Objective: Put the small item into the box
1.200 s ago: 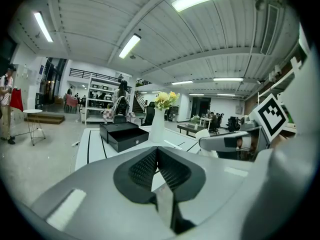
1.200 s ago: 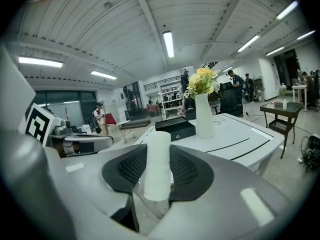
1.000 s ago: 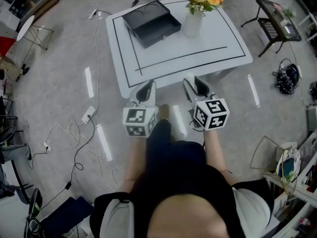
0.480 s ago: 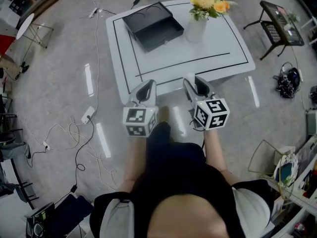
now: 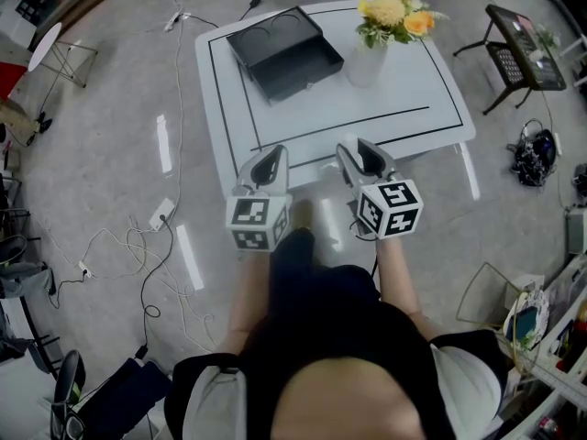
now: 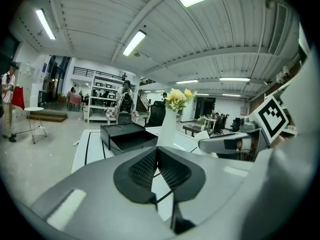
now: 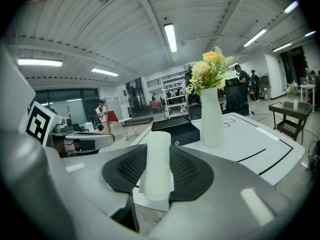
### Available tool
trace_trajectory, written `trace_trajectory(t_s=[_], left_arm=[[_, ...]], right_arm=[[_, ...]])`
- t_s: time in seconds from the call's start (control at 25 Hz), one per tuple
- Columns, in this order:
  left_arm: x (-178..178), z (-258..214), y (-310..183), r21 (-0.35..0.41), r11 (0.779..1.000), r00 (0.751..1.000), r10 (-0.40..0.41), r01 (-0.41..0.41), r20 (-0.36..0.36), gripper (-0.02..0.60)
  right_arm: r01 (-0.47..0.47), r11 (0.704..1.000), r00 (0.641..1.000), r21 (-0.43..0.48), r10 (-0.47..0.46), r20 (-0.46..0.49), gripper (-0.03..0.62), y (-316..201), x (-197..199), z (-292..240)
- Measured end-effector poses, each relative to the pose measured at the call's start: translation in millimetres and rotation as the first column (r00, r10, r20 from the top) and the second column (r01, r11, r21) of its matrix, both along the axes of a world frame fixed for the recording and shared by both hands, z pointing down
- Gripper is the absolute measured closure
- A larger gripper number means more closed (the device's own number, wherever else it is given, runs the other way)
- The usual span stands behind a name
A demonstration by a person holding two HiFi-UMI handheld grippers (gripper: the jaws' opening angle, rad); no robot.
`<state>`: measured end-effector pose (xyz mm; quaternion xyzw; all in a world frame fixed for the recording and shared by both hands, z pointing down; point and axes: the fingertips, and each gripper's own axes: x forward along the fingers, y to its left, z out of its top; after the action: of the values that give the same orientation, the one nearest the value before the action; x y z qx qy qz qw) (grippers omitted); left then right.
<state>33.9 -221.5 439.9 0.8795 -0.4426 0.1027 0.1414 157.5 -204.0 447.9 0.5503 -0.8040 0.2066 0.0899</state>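
A: Two grippers in shot, both just short of table near edge. Going from far left?

B: Yep. Left of table, on floor: tangle of loose cables. Next, L gripper, off table's near-left corner, nose toward table. Pads pressed together at tips in left gripper view, nothing btwn them.

A: Box?

B: Black box on table, far-left part, inside black border line. Open on top. Well apart from both grippers.

A: And R side?

B: R gripper off table's near edge, abt midway along, beside L one but apart from it. Clamped on small white cylinder: upright btwn pads, top poking above them, pads tight on both sides. So small item not in box, held short of table, box far beyond it toward table's far-left.

A: Rest of table?

B: White vase w/ yellow & orange flowers on table's far-right part, just right of box, not touching it. Right of table, on floor: dark side table, well apart.
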Motion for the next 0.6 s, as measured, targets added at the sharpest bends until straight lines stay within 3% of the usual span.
trace_trajectory(t_s=[0.6], left_arm=[[-8,-1,-59,-0.003,1.000,1.000,0.002,-0.002,-0.008,0.574]], right_arm=[[0.001,1.000,0.999,-0.022,0.000,0.033,0.456,-58,-8,4]])
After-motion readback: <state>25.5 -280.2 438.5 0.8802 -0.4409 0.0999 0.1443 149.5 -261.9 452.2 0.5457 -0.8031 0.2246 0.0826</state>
